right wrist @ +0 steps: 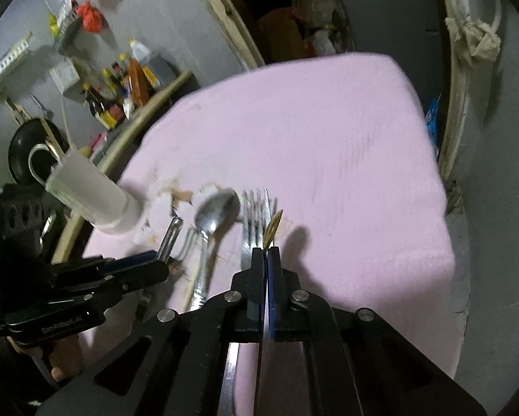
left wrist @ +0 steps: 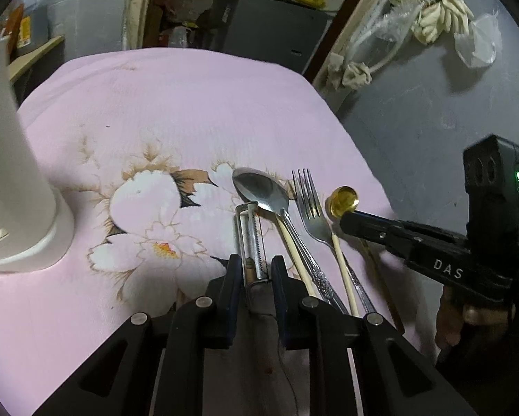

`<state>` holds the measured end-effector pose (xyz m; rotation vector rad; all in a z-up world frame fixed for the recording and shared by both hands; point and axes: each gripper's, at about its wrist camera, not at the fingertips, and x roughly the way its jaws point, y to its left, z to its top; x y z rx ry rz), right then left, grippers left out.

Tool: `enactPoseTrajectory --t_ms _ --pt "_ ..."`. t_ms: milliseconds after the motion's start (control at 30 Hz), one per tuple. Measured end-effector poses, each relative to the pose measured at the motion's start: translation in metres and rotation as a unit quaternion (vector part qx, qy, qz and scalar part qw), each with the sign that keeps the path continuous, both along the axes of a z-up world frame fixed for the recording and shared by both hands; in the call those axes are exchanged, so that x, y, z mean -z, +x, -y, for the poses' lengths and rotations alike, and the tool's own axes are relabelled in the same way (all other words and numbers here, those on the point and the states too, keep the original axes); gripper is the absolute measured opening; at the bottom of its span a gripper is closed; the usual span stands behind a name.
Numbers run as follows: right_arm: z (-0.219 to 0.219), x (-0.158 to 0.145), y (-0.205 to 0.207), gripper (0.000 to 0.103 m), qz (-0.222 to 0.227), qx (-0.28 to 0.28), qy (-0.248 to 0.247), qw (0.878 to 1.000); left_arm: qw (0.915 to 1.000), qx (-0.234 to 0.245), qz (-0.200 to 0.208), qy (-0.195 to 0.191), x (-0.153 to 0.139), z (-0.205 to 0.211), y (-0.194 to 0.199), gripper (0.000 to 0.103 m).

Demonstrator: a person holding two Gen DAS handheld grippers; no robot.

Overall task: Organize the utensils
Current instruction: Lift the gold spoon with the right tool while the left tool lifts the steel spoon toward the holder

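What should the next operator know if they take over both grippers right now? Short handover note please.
Left gripper: closed on the peeler, low over the pink cloth.
Right gripper: shut on the small gold spoon, just behind its bowl.
On the cloth, side by side: steel spoon, fork, two pale chopsticks.
White holder stands at the left; its inside is not visible.
Done: two utensils gripped.
Left: likely move both to the holder, then the rest.

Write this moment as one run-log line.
left gripper: shut on metal peeler | right gripper: shut on small gold spoon | white holder: upright
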<state>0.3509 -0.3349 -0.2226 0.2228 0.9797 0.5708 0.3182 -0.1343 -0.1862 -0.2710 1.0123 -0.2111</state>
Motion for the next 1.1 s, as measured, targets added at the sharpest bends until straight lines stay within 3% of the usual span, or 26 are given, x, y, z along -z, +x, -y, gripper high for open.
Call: enactPoseTrajectory --t_ms 367,733,867,1100 --pt "0.012 -0.062 -0.035 0.002 0.115 0.054 0.061 0.99 0.9918 -0.076 0.099 -0.029 -0.062 -0.043 -0.041 0.015" --pt "-0.035 -0.136 -0.054 0.002 0.206 0.052 0.098 0.972 0.9814 -0.087 0.17 -0.026 -0.135 -0.099 -0.062 0.008" --pt "-0.058 -0.159 -0.055 0.002 0.233 0.047 0.12 0.964 0.98 -0.083 0.179 -0.023 -0.147 -0.116 -0.065 0.008" --pt "-0.105 -0.196 -0.048 0.002 0.292 0.051 0.19 0.936 0.973 -0.104 0.205 -0.02 -0.176 -0.155 -0.081 0.008"
